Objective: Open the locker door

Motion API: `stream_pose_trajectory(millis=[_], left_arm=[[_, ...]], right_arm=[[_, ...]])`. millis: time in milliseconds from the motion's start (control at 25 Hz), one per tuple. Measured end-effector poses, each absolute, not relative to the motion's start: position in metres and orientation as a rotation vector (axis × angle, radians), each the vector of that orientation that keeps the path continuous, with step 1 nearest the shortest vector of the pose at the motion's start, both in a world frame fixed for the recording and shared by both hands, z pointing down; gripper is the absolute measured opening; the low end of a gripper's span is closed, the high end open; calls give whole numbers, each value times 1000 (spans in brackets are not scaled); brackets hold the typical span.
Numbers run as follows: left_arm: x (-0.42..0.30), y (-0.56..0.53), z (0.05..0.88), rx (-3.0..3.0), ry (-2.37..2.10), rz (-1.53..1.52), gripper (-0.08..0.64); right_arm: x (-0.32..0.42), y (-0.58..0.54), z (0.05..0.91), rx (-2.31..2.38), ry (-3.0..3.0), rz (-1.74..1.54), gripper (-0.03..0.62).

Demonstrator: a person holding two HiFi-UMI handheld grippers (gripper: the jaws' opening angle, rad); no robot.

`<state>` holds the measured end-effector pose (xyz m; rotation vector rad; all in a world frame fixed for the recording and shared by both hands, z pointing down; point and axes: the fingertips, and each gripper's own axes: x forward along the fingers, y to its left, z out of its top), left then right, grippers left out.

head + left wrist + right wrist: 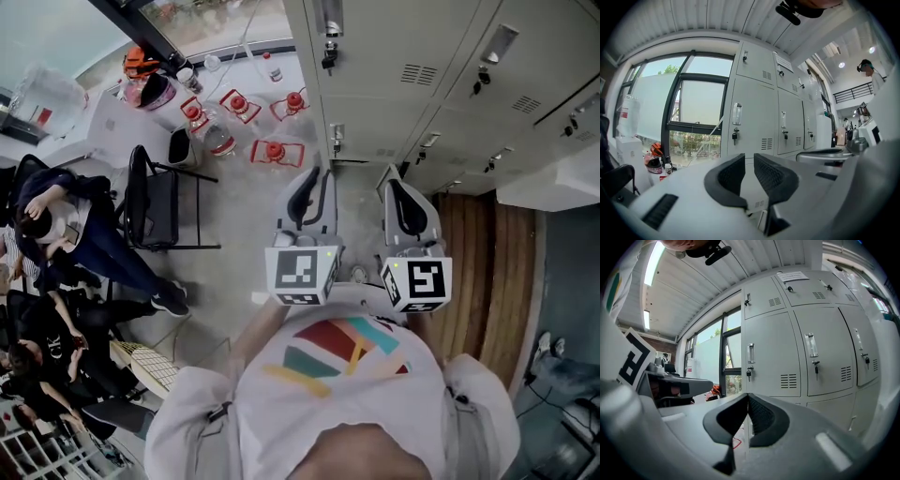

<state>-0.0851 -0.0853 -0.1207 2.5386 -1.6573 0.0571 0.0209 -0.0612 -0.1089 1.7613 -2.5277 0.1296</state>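
Progress: nothing was done yet. Every locker door [768, 352] in sight stood shut, with keys [749, 373] hanging in the locks. By my judgement the approach, the grasp and the pull were all still to do.
Left jaws: the left gripper [750, 161] stood slightly parted, with nothing between its pads.
Right jaws: the right gripper [747, 399] was clenched on itself, empty.
Door relative to jaws: it lay ahead of and above both grippers, well apart and untouched. Which door was meant could not be told.
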Motion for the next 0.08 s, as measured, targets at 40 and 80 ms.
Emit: stream_pose_trajectory(millis=[40,80], left_arm=[[-84,-84,-120,2541,-1657,60,46],[-83,-84,-120,2543,-1657,63,48]], right_arm=[[21,-61,-109,1759,-2529,126,5],[21,-61,-109,1757,-2530,122,5]])
